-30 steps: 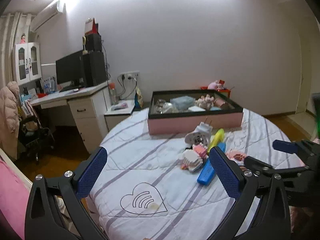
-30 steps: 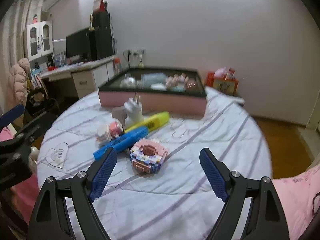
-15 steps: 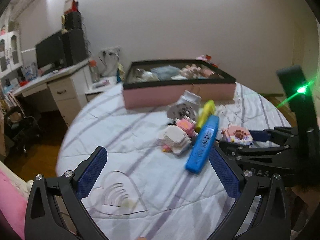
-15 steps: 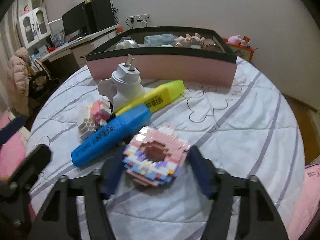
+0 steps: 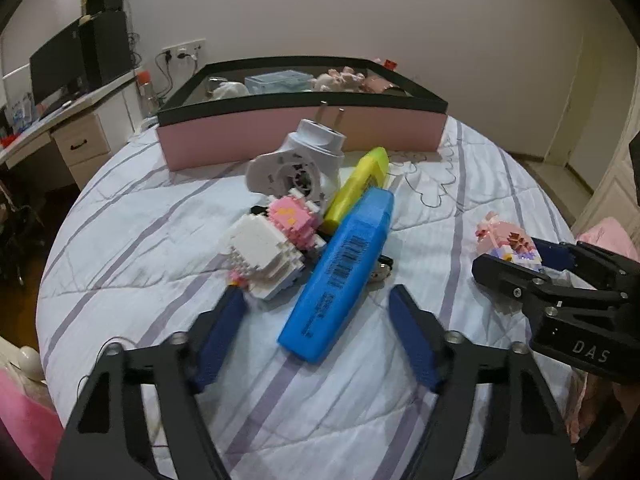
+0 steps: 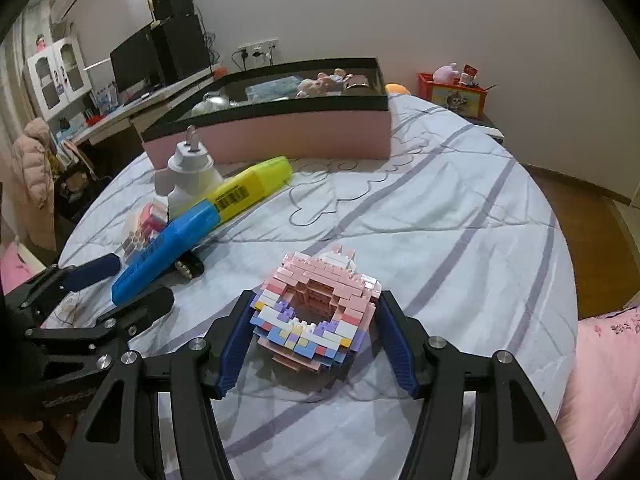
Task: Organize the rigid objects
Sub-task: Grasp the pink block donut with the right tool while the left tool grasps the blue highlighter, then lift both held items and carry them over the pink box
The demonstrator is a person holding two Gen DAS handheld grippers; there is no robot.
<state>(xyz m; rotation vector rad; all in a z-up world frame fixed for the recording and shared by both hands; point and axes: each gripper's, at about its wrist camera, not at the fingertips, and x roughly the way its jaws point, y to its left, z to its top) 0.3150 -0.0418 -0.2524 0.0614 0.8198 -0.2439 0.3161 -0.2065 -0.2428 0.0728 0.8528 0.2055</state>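
On the striped bed cover lies a blue highlighter (image 5: 340,272) (image 6: 168,244), its near end between the closing jaws of my left gripper (image 5: 316,296) (image 6: 134,286); the pads stand clear of it. Beside it are a yellow highlighter (image 5: 360,184) (image 6: 252,184), a white plug adapter (image 5: 304,160) (image 6: 192,176) and a white-and-pink brick figure (image 5: 272,244) (image 6: 144,220). My right gripper (image 6: 316,300) (image 5: 516,256) is shut on a pink brick doughnut (image 6: 316,292) (image 5: 504,238), which rests on the cover.
A pink box with a black rim (image 5: 300,136) (image 6: 280,136) holding several items stands at the back of the bed. A small black clip (image 5: 382,268) lies under the blue highlighter. A desk with a monitor (image 6: 132,64) is at left, a red box (image 6: 452,96) at back right.
The left gripper dropped and tilted toward the blue highlighter, and its jaws narrowed around the near end. The right gripper advanced and shut on the brick doughnut.
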